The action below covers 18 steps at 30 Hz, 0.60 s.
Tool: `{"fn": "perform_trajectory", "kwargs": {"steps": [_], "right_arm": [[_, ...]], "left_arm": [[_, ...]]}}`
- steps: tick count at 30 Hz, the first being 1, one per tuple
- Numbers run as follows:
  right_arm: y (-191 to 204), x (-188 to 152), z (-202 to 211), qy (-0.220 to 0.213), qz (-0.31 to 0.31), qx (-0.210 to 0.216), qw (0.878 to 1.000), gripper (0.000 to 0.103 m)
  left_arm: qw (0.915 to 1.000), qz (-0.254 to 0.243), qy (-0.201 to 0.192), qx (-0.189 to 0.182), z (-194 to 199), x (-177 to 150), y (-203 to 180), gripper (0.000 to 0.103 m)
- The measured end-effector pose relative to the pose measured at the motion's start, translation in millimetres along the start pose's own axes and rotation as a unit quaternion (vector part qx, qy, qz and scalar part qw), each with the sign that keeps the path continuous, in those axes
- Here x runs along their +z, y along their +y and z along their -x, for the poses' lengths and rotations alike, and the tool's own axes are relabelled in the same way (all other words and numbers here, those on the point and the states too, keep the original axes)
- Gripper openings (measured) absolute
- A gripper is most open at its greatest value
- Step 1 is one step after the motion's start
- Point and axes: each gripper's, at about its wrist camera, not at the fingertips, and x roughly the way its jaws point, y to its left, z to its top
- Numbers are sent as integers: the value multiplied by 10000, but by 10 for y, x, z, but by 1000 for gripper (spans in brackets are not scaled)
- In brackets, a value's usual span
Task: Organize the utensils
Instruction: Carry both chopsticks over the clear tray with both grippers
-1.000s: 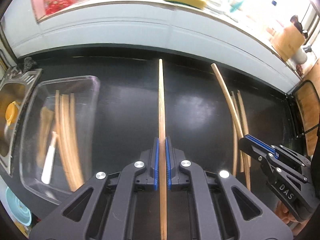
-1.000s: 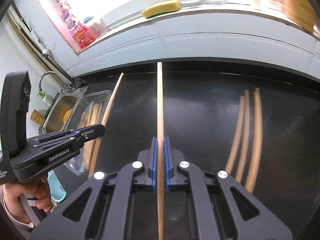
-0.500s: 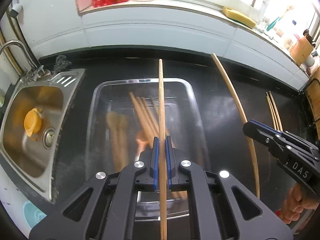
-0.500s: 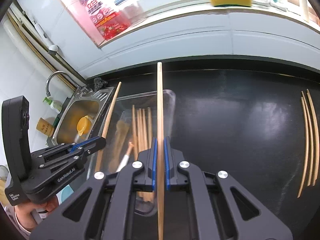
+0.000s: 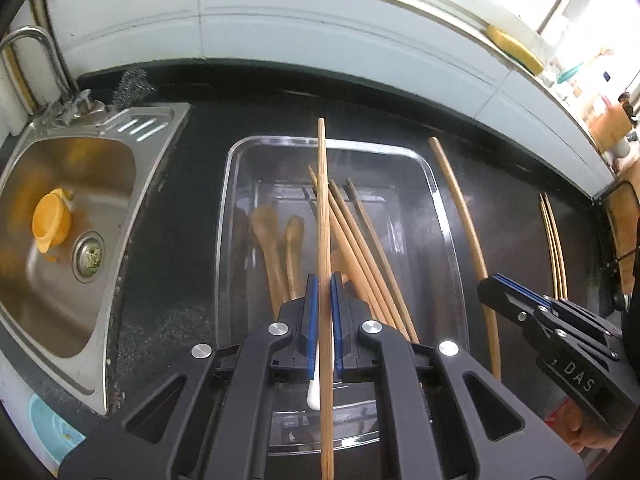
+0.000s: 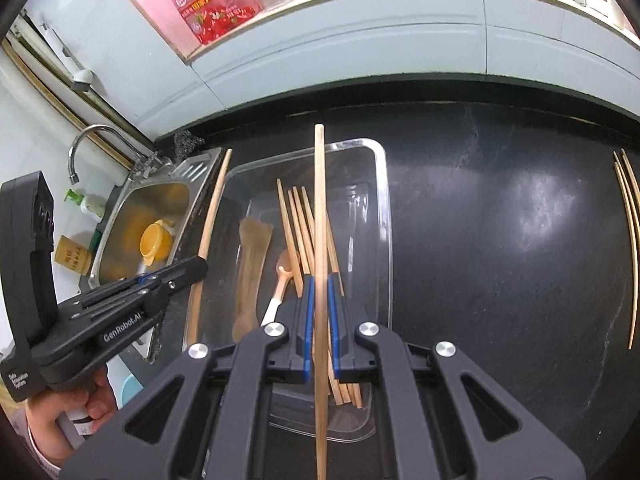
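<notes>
Both grippers — left gripper (image 5: 324, 312), right gripper (image 6: 320, 316) — pinch one long wooden chopstick (image 5: 323, 216) each, lengthwise between their jaws, above the clear plastic tray (image 5: 240, 152) — likely for dropping among the chopsticks there.

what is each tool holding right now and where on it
Left tool pinches a chopstick along its shaft; right tool pinches another chopstick likewise.

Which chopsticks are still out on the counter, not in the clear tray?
The thin bundle at the counter's far right; the others lie in the tray or are gripper-held.
</notes>
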Motion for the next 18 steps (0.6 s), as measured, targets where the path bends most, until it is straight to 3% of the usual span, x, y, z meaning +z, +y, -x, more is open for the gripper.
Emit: {"fn": "perform_trajectory", "kwargs": {"steps": [6,18], "right_arm": [[58,12,-74,63,9,-124,9999,7],[109,51,-283,307,5,-369,9988,7]], "left_arm": [[9996,89,205,-200,-161,-2,46,6],[9996,116,220,-104,-229,107,174,6]]}}
